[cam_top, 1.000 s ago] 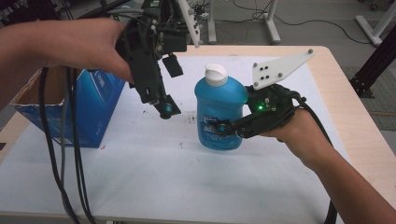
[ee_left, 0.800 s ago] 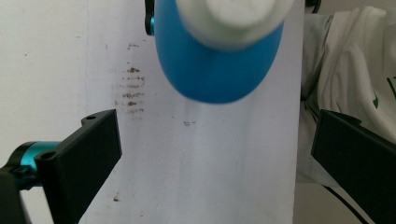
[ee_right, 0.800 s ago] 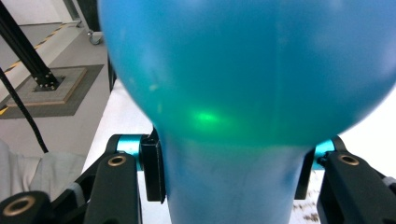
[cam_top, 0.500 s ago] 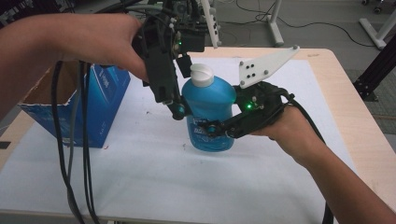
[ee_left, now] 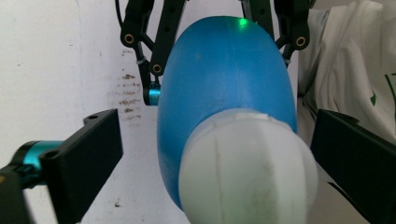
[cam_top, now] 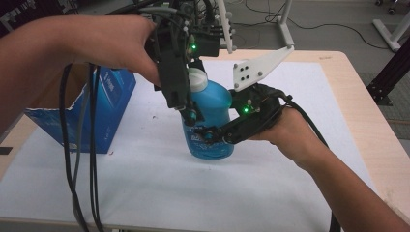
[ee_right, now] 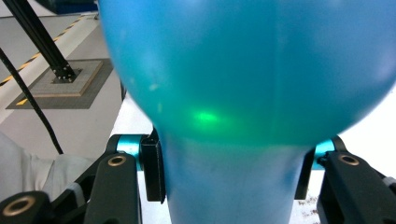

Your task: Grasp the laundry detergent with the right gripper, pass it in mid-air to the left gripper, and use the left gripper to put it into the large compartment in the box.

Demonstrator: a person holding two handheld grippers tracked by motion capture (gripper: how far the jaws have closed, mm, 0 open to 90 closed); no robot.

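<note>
While the right gripper is clamped on the blue bottle's lower body, the bottle stands upright on the white table cover. Left gripper hangs over the white cap, jaws spread either side, not touching. Blue box sits well left.

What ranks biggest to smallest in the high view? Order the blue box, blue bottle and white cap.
1. Blue box, though cables hide part of it.
2. Blue bottle, partly covered by both tongs.
3. White cap, plainly smallest.
</note>
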